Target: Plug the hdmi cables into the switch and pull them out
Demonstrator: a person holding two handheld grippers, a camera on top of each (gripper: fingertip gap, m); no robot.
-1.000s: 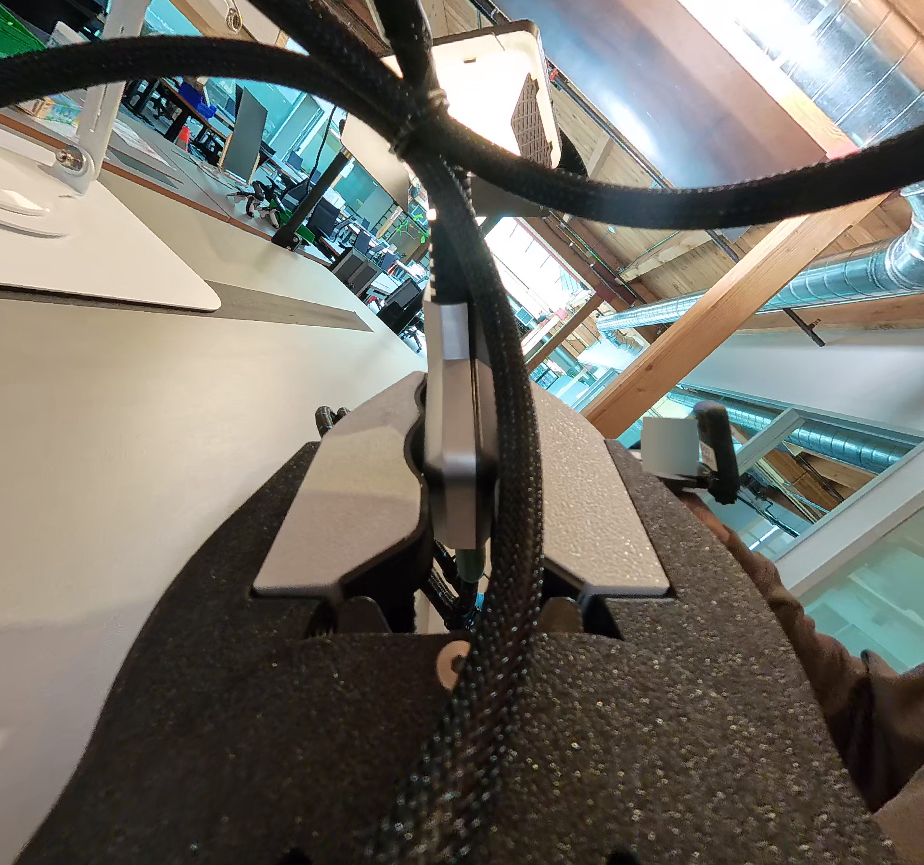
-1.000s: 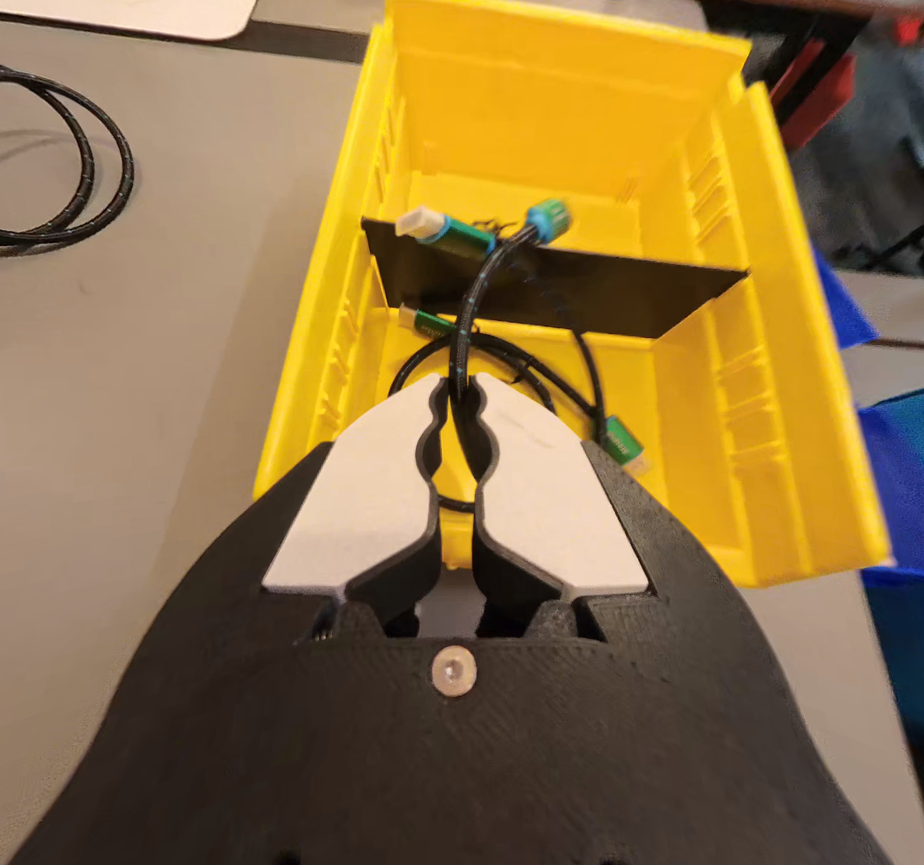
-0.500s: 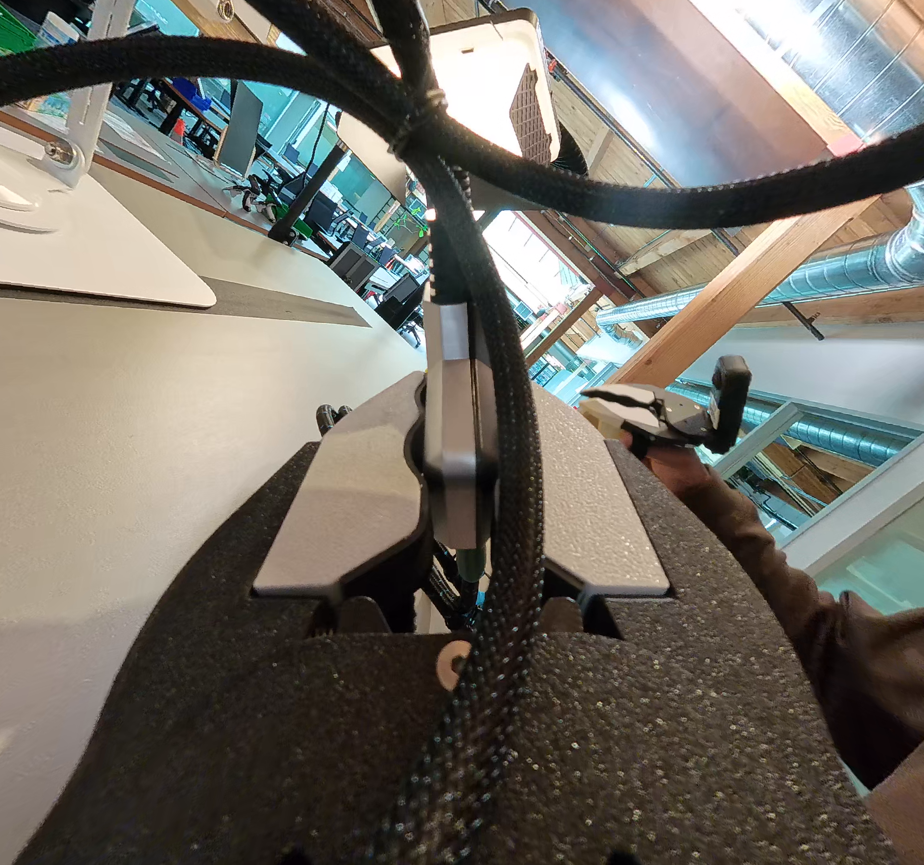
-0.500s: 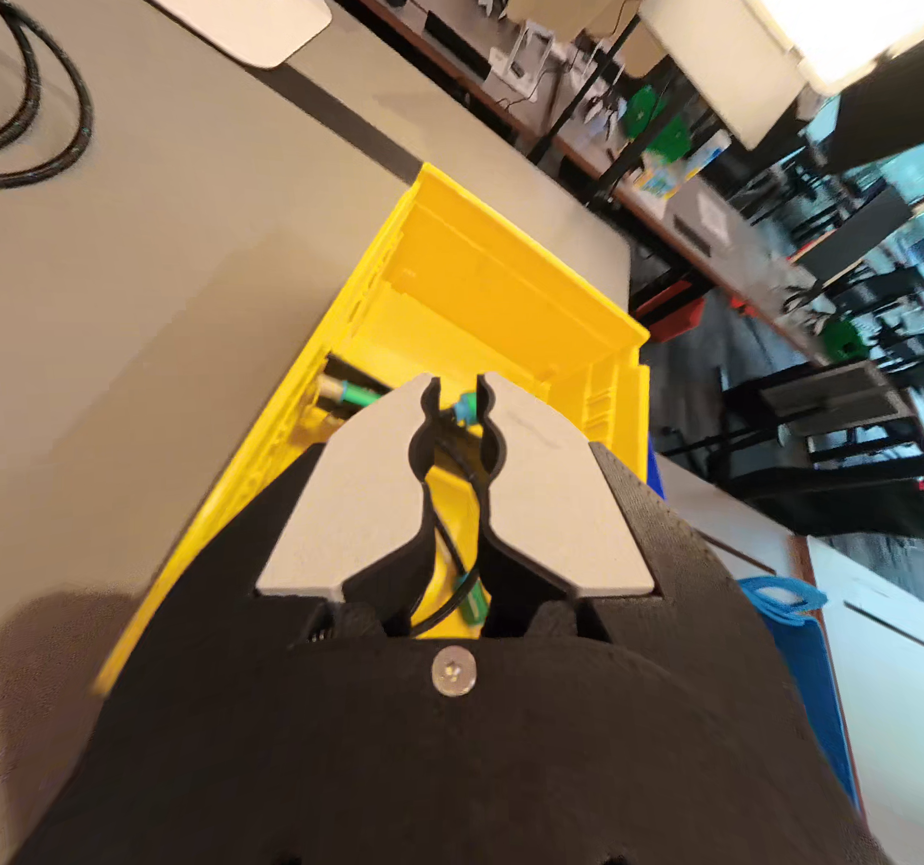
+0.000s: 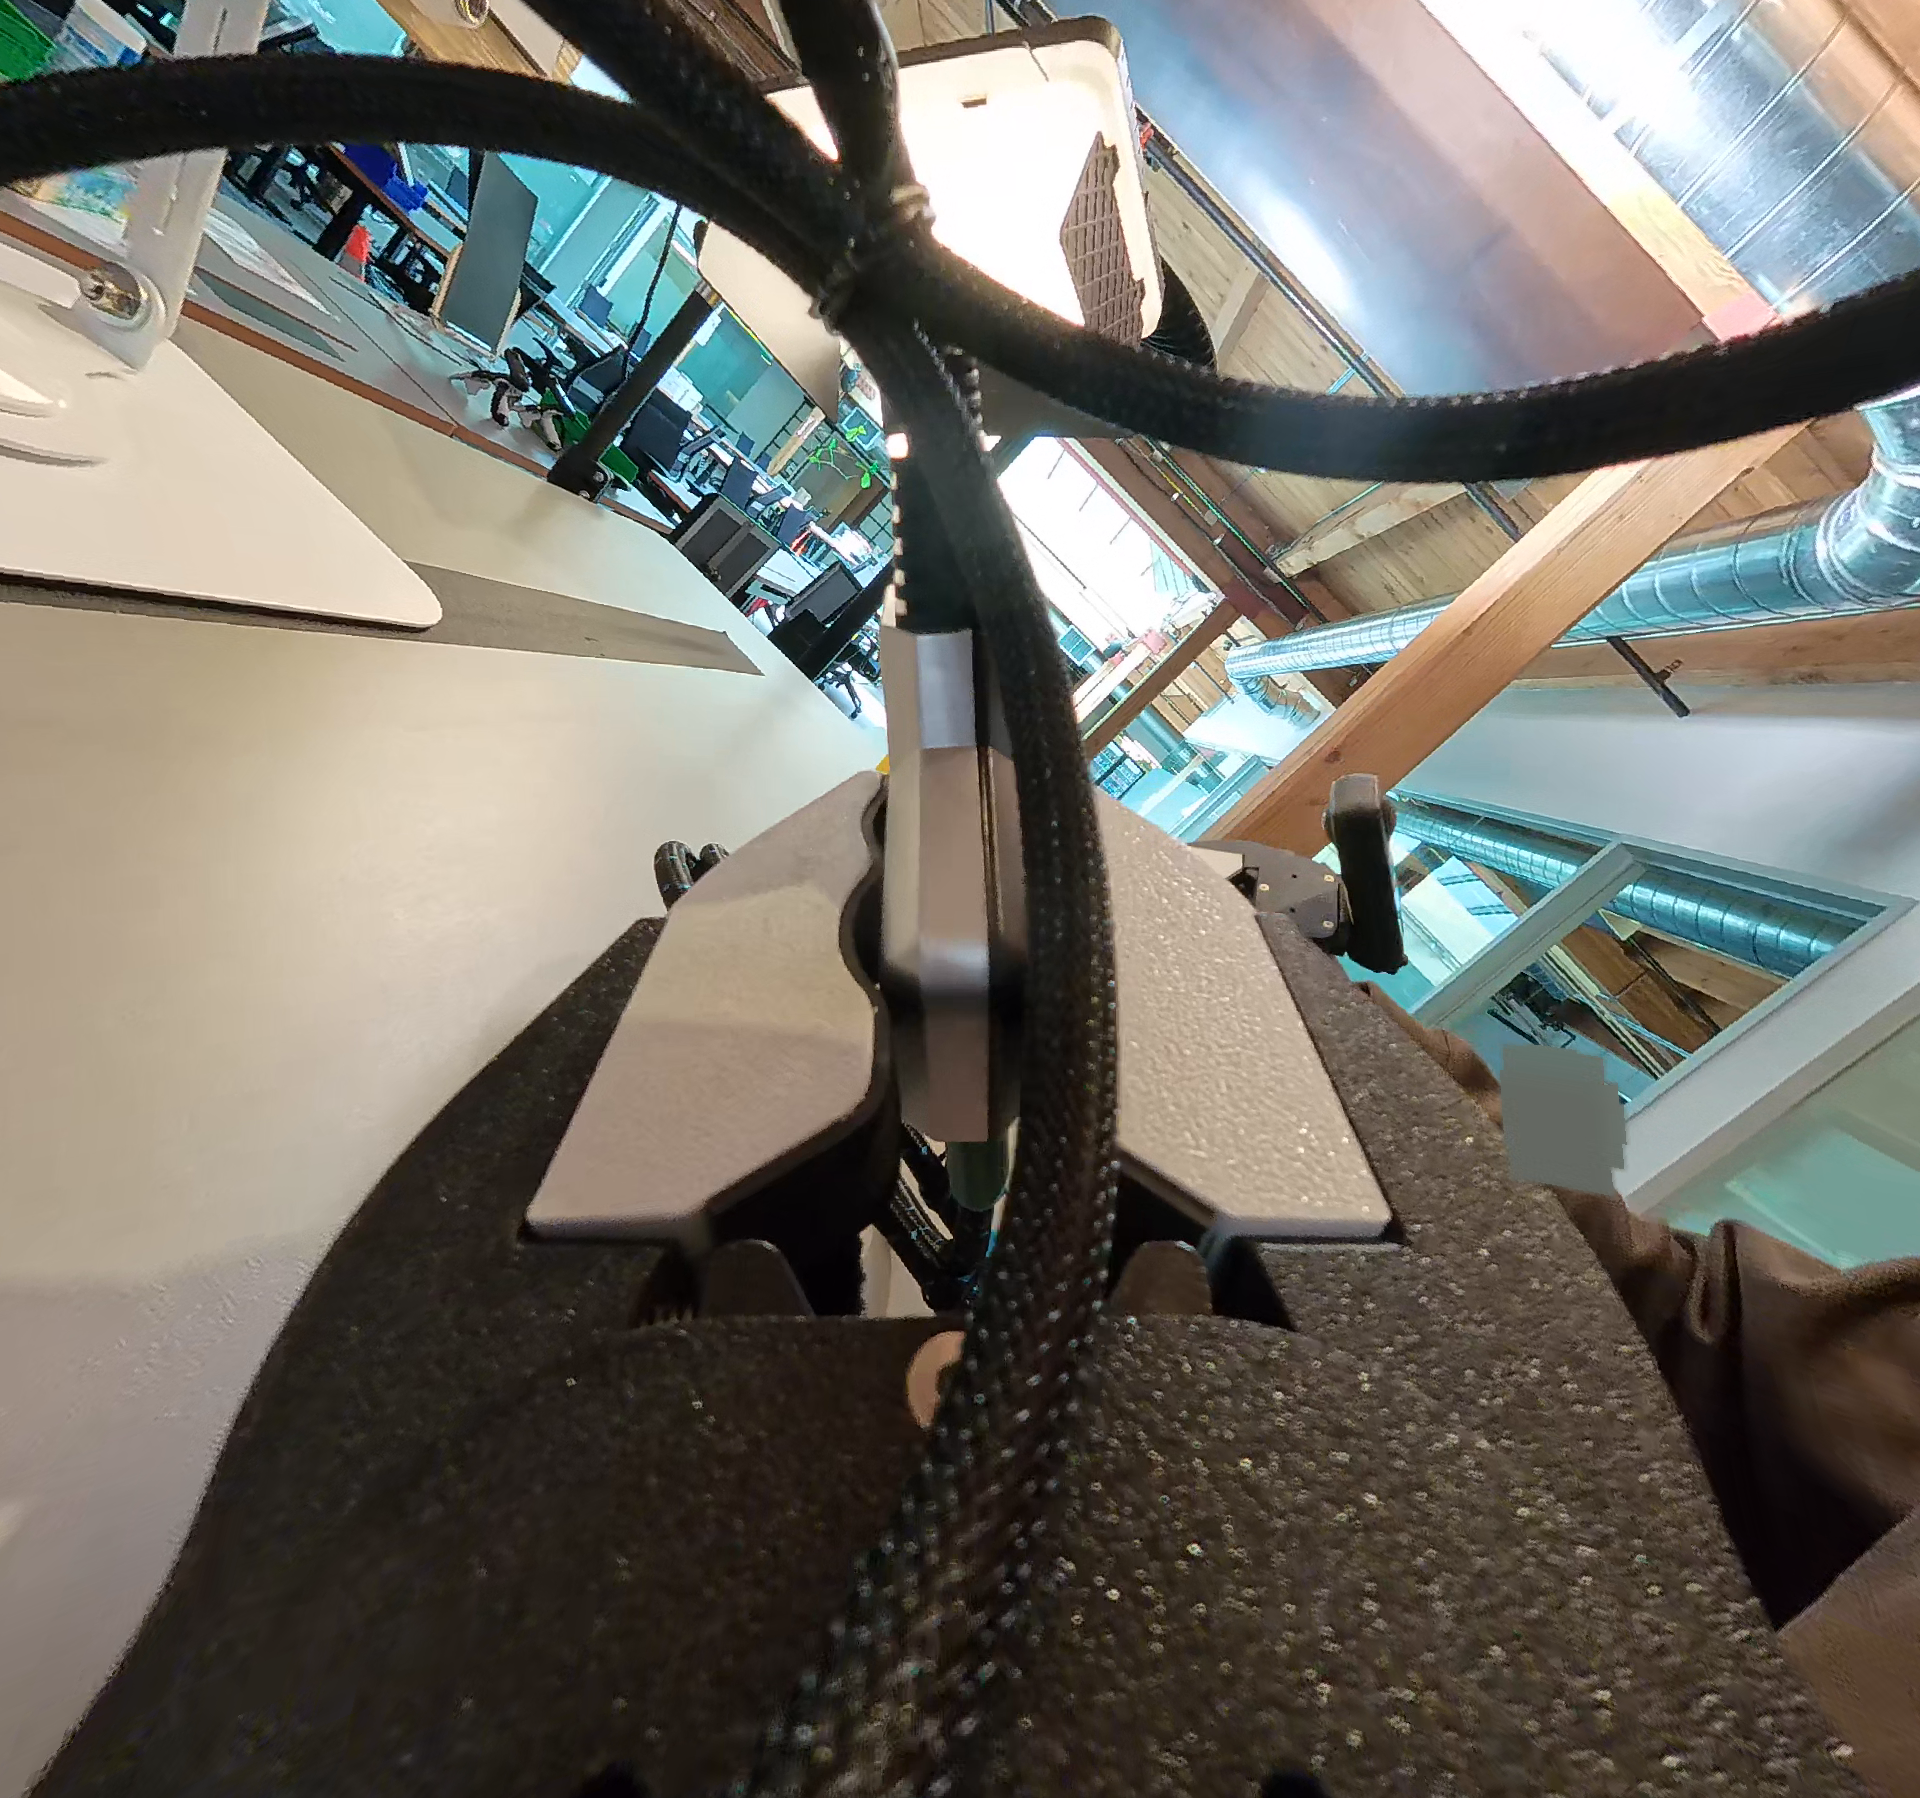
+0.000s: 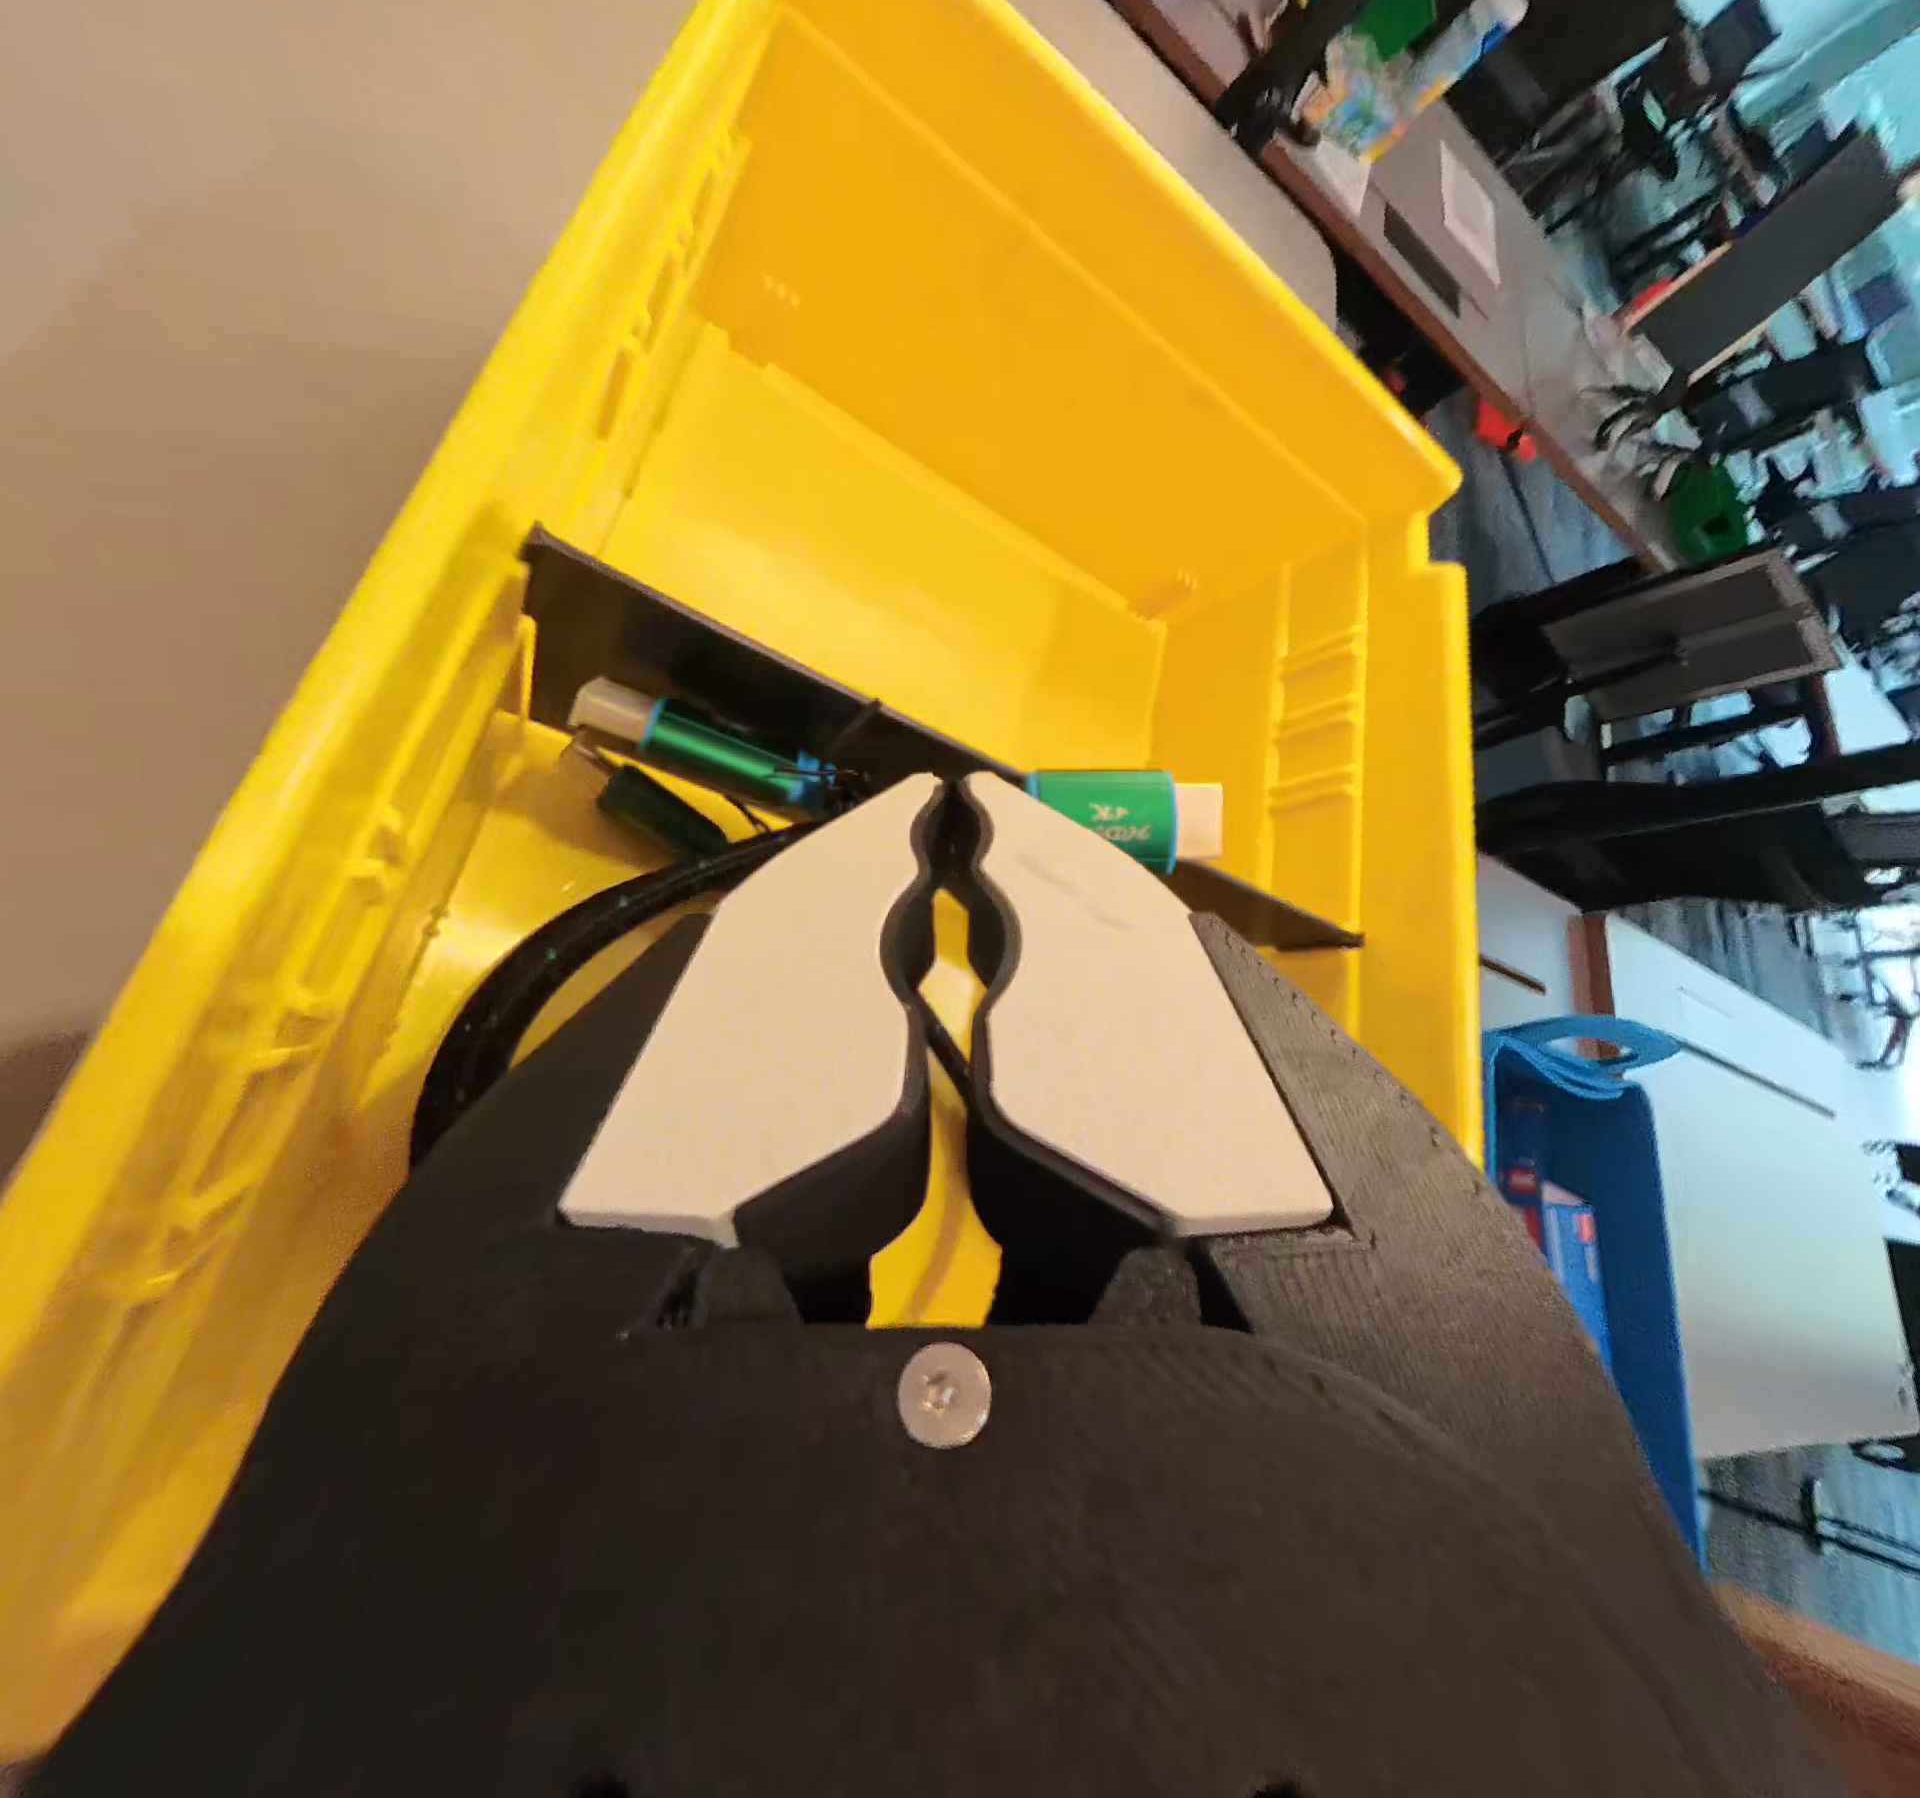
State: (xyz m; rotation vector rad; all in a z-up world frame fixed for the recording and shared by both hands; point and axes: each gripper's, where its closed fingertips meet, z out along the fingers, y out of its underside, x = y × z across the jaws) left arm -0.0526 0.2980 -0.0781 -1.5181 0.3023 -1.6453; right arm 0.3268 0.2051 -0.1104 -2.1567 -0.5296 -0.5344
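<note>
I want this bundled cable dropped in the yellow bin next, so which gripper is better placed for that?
Left, probably. The left gripper already clamps the black braided cable with its grey connector. The right gripper is shut over the yellow bin.

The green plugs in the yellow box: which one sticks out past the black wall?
The green plug right of the right gripper. It pokes past the black divider; the other plug lies on the near side.

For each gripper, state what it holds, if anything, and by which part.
The left gripper clamps a black braided cable by its grey plug end, a strand pinched alongside. The right gripper is shut over the yellow bin, holding nothing.
</note>
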